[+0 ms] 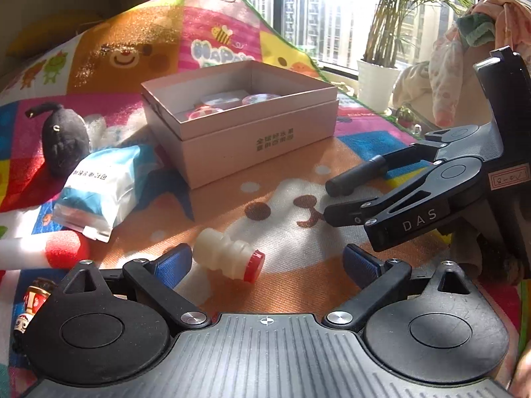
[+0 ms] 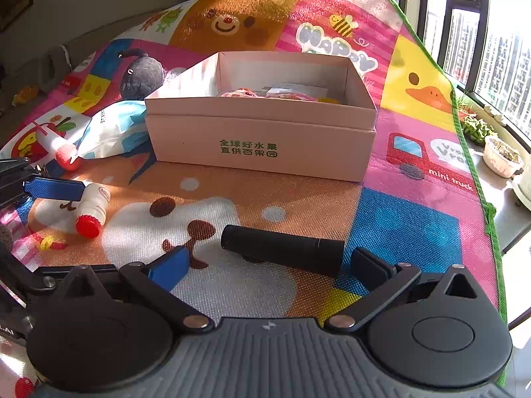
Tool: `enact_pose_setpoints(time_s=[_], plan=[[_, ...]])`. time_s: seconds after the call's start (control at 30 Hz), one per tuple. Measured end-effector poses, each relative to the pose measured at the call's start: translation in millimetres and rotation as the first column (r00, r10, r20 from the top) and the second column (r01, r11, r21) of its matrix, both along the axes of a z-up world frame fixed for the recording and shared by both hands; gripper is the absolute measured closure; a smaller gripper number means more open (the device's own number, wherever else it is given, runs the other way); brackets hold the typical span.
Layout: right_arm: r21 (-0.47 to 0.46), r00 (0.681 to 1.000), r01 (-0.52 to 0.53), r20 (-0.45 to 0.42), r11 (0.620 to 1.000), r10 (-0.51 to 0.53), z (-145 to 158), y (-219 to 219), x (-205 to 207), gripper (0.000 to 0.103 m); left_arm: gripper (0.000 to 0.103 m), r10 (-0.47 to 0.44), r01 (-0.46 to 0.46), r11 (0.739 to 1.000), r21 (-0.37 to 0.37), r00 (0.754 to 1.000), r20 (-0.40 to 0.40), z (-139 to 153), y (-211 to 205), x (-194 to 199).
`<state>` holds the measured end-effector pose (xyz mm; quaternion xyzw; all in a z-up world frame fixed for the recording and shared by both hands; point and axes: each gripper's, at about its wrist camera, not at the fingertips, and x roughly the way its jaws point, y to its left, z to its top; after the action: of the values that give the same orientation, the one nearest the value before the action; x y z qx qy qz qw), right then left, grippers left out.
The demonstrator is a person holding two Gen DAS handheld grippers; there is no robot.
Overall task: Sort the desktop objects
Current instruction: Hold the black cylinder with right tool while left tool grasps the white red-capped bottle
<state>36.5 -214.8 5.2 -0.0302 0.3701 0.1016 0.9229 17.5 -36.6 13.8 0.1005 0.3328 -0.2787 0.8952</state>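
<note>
A pink open box (image 1: 252, 146) (image 2: 262, 146) with several small items inside stands on the colourful mat. A small white bottle with a red cap (image 1: 229, 253) (image 2: 91, 210) lies just ahead of my open left gripper (image 1: 268, 262), between its blue pads. A black cylinder (image 2: 282, 248) (image 1: 356, 174) lies on the mat between the fingers of my open right gripper (image 2: 270, 267), which also shows in the left wrist view (image 1: 335, 202). A black plush toy (image 1: 64, 142) (image 2: 142, 74) and a white-blue packet (image 1: 99, 185) (image 2: 114, 129) lie left of the box.
A white tube with a red end (image 1: 43, 250) (image 2: 59, 151) lies at the left. A small painted figure (image 1: 33, 301) sits by my left gripper. A potted plant (image 1: 378, 83) and window are beyond the mat's far edge. The mat's right edge (image 2: 478, 182) drops off.
</note>
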Motion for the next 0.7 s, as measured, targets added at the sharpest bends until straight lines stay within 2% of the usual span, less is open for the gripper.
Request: enact_pose_setpoints(time_s=[0.1, 0.2, 0.23, 0.27, 0.3, 0.43, 0.5, 0.57, 0.7], plan=[[0.005, 1.0, -0.004, -0.001, 1.0, 0.004, 0, -1, 0, 0.0, 0.003, -0.013, 0.012, 1.0, 0.008, 1.0, 0.026, 2, -1, -7], [0.027, 1.0, -0.005, 0.0, 1.0, 0.005, 1, -4, -1, 0.0, 0.005, 0.043, -0.044, 0.999, 0.03, 0.998, 0.045, 1, 3, -2], [0.032, 1.0, -0.005, 0.0, 0.999, 0.005, 1, -4, -1, 0.0, 0.012, 0.058, -0.059, 0.998, 0.026, 0.998, 0.038, 0, 5, 2], [0.033, 1.0, -0.005, 0.001, 0.999, 0.005, 1, -4, -1, 0.0, 0.024, 0.07, -0.071, 0.997, 0.023, 0.997, 0.027, 0, 7, 5], [0.028, 1.0, -0.005, 0.001, 1.0, 0.005, 1, -4, -1, 0.0, 0.027, 0.076, -0.077, 0.997, 0.024, 0.997, 0.022, -1, 8, 6], [0.009, 1.0, -0.004, 0.003, 1.0, 0.004, 1, -2, -2, 0.0, 0.031, 0.07, -0.071, 0.997, 0.035, 0.997, 0.023, -4, 8, 5], [0.008, 1.0, -0.002, 0.005, 1.0, 0.002, 1, -2, -2, 0.0, 0.038, 0.078, -0.079, 0.996, 0.041, 0.997, 0.026, -5, 7, 3], [0.003, 1.0, 0.0, 0.007, 1.0, 0.0, 1, 0, -3, 0.0, 0.052, 0.101, -0.102, 0.994, 0.039, 0.995, 0.026, -6, 8, 3], [-0.012, 1.0, 0.014, 0.013, 1.0, -0.013, 1, 1, -2, 0.0, 0.052, 0.121, -0.122, 0.992, 0.019, 0.992, 0.029, -4, 11, 0]])
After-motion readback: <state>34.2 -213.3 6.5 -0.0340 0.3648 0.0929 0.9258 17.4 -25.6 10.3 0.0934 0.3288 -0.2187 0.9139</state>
